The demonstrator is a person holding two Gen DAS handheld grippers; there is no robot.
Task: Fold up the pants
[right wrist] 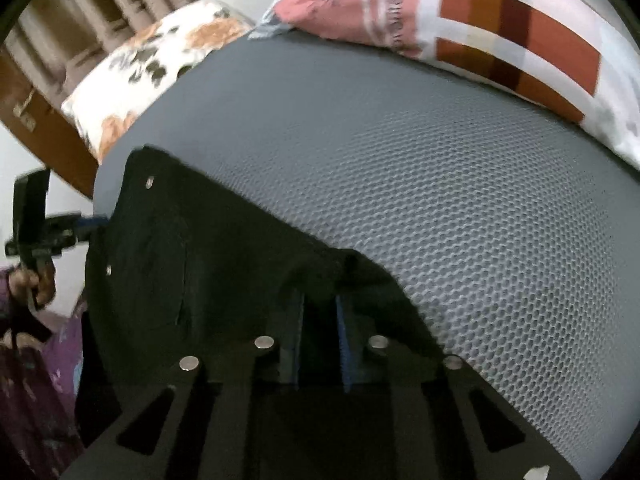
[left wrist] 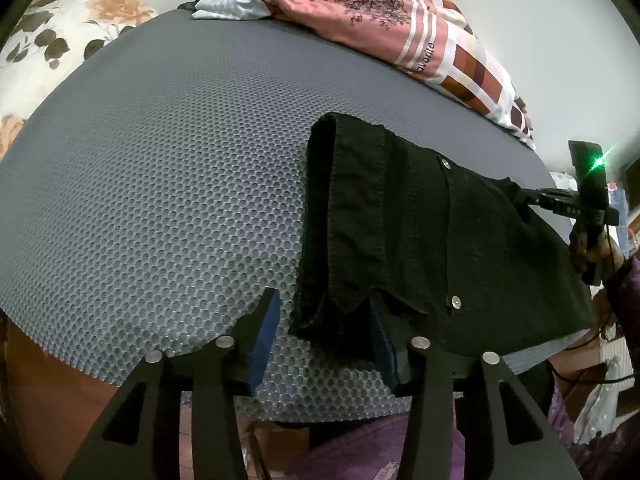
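Black pants (left wrist: 420, 232) with metal studs lie folded on the grey honeycomb mat (left wrist: 160, 180), near its front right edge. My left gripper (left wrist: 322, 340) is open; a hem of the pants hangs between its blue pads without being pinched. In the left wrist view the right gripper (left wrist: 524, 196) bites the far right corner of the cloth. In the right wrist view, which is blurred, the right gripper (right wrist: 320, 340) is shut on dark fabric of the pants (right wrist: 200, 280). The left gripper (right wrist: 96, 222) shows at the pants' left edge there.
A floral pillow (left wrist: 60, 40) lies at the mat's far left. Pink and checked bedding (left wrist: 400, 32) and a white striped cloth (left wrist: 232, 0) line the back edge. A person's hand (left wrist: 592, 248) in a purple sleeve holds the right gripper. The mat's left half is bare.
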